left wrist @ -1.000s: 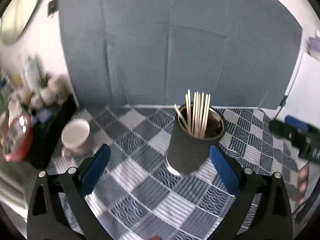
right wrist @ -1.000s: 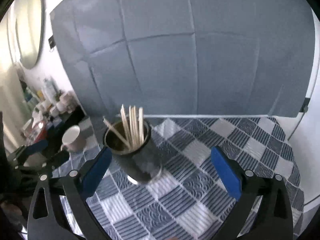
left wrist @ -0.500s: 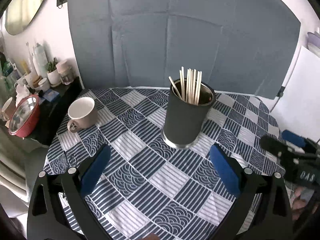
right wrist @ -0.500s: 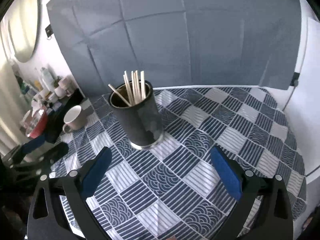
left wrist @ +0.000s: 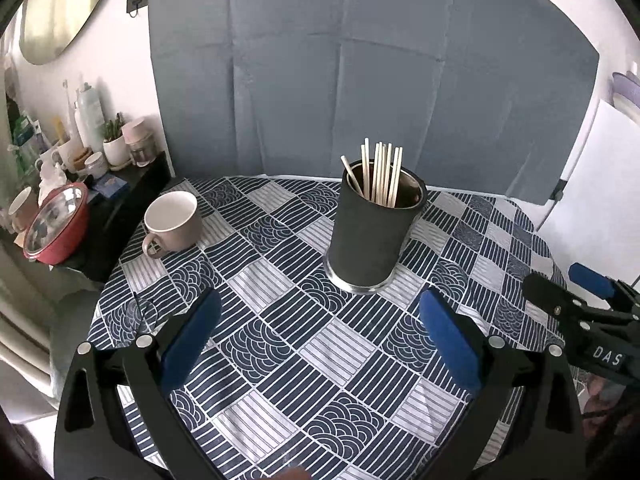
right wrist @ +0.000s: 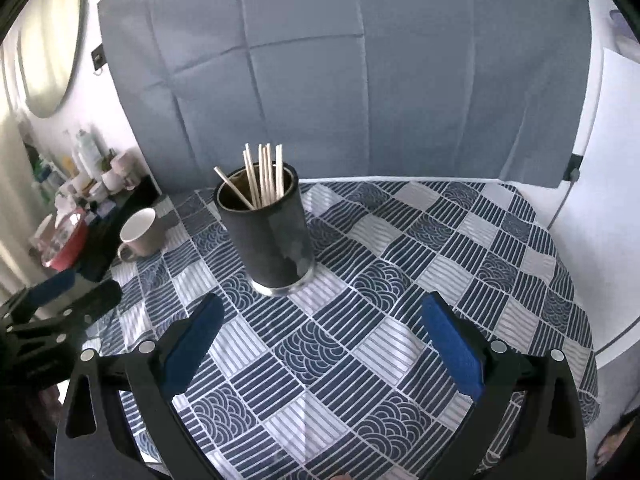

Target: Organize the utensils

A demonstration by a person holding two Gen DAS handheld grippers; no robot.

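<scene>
1. Desk (left wrist: 320, 360), patterned cloth on top, carries everything; round-looking far edge against grey backdrop (left wrist: 360, 60).
2. Dark holder (left wrist: 372, 236) stands upright near middle of desk, toward far edge; tall and narrow, so judged easy to tip if knocked at rim by a gripper finger.
3. Left gripper (left wrist: 320, 344) spread wide, holding nothing, hovering over near edge; holder ahead and a bit right of its centreline, well apart from both pads.
4. Right gripper (right wrist: 320, 344) also spread wide and empty, over near edge; holder ahead and left of its centreline, nearer the left pad but not touching.
5. Mug (left wrist: 172, 222) at left edge of desk, upright, close to the drop; a wide left-side swing could push it off.
6. Chopsticks (left wrist: 380, 176) bunched upright in holder, one leaning out left; thin, loose, tips fanned. Pinching one could drag neighbours out or scatter them; leaning stick most likely to catch a finger.
7. No loose utensils visible on cloth, so task judged about finished or not yet begun.
</scene>
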